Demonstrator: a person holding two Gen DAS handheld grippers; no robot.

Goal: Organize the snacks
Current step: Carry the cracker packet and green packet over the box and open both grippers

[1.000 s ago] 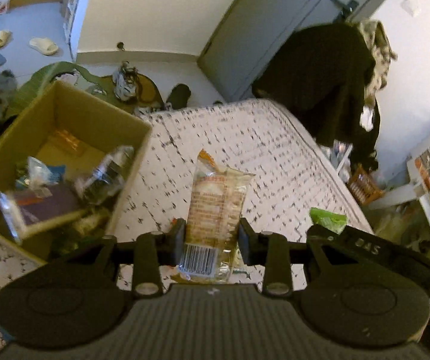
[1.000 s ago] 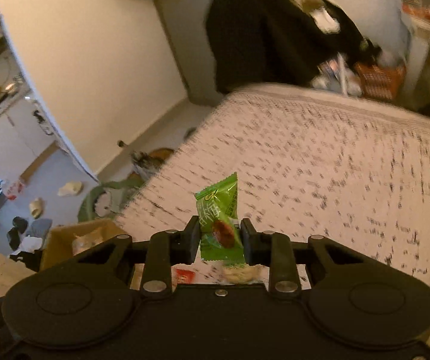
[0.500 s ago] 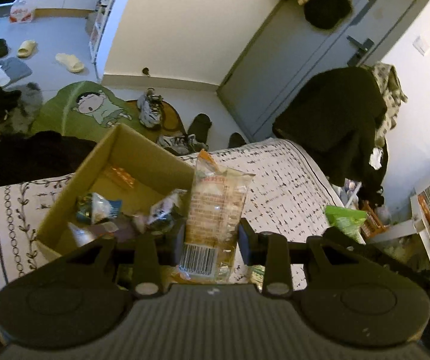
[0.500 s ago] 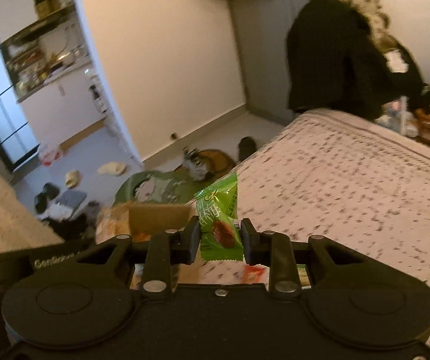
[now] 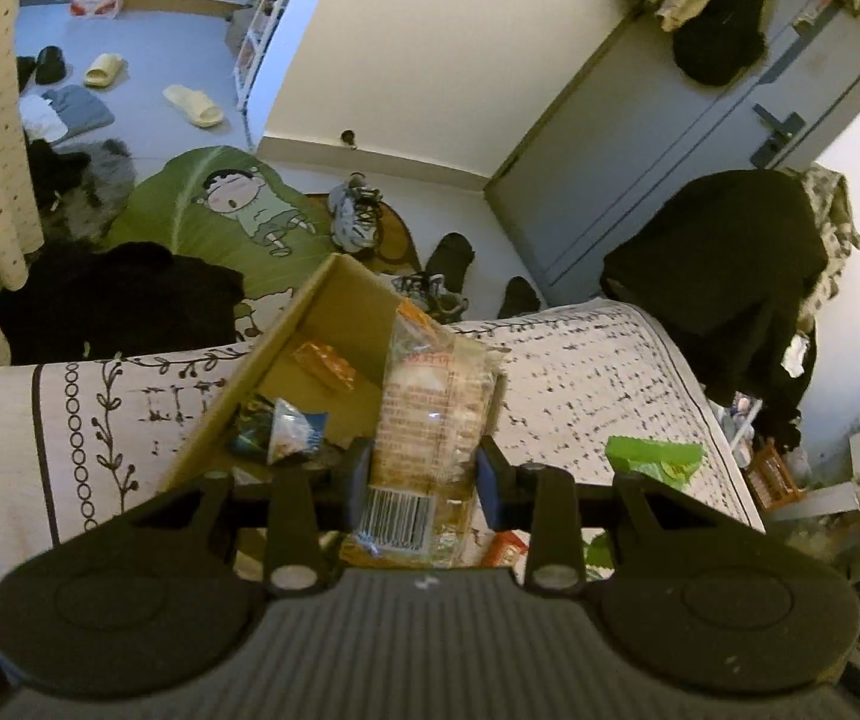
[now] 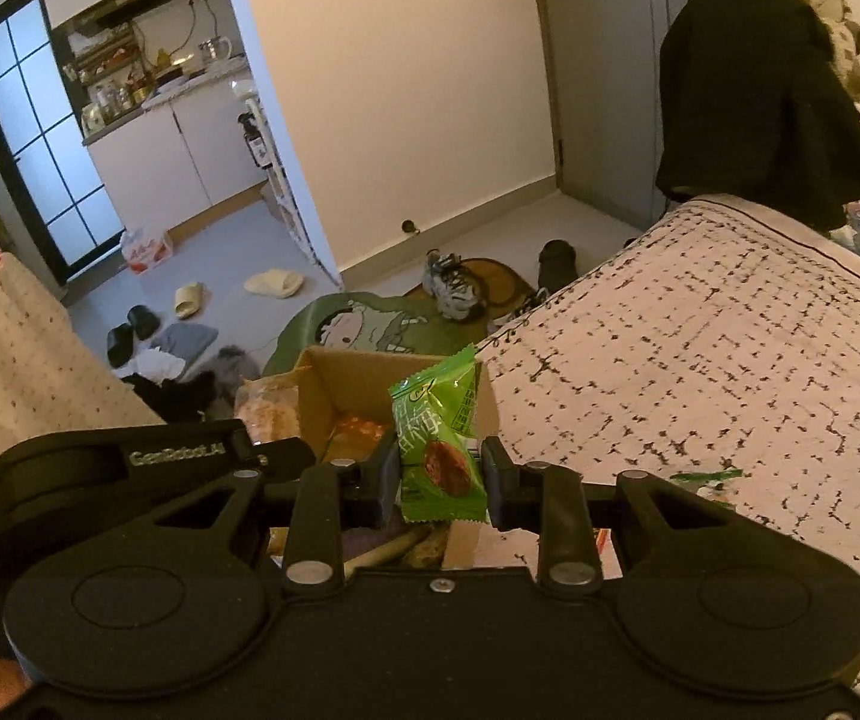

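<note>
My left gripper [image 5: 423,477] is shut on a clear orange-printed snack packet [image 5: 433,420] with a barcode, held upright over the near right side of an open cardboard box [image 5: 285,324]. The box sits on the bed and holds several wrapped snacks [image 5: 282,429]. My right gripper [image 6: 440,480] is shut on a small green snack packet [image 6: 439,432], held above the same box [image 6: 339,375]. The green packet also shows in the left wrist view [image 5: 655,459], to the right. The left gripper's body [image 6: 129,462] shows at the left of the right wrist view.
The bed has a white patterned cover [image 6: 700,360]. More snack wrappers [image 5: 505,546] lie on it below the grippers. On the floor beyond are a green cartoon mat [image 5: 231,216], shoes [image 5: 357,216] and slippers [image 5: 192,105]. A dark coat [image 5: 724,276] hangs at the right.
Both grippers have moved left toward the box, each keeping its packet. The box now lies right under and ahead of both grippers, and more of the floor beyond shows.
</note>
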